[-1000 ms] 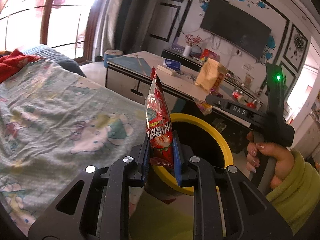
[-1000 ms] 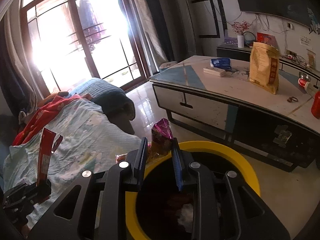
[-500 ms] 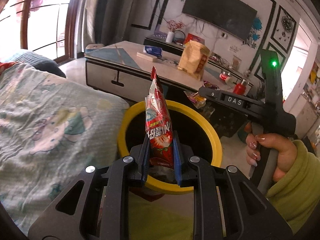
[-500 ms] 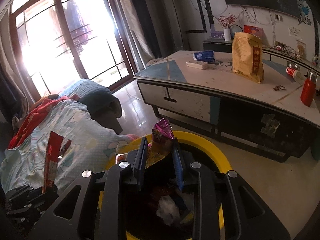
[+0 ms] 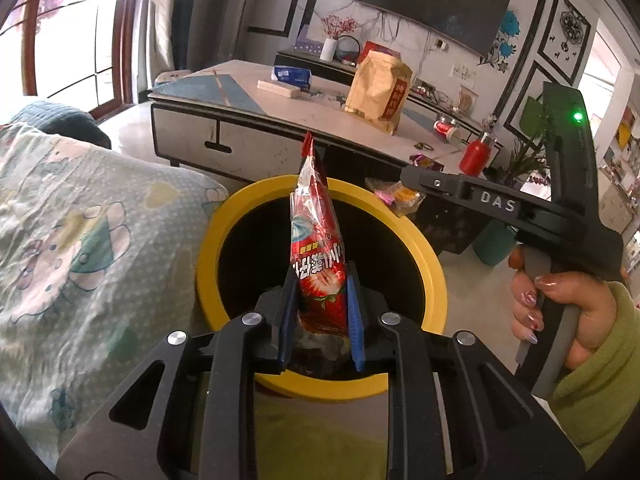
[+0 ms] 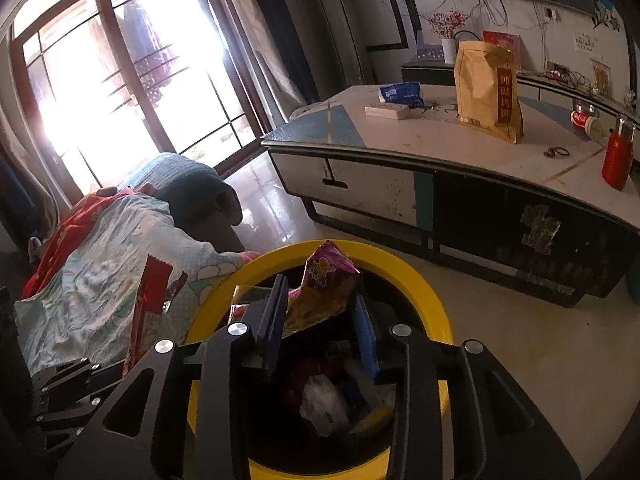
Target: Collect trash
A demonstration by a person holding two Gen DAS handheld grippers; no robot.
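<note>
Both grippers over the yellow bin

Left gripper clamps a red wrapper; right gripper, jaws just opening, has loosened on a purple wrapper. Bin contents are dim.

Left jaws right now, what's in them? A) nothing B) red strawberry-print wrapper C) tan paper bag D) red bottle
B: in the left wrist view the left gripper is clamped on the red strawberry-print wrapper, which stands upright over the yellow-rimmed bin.
</note>
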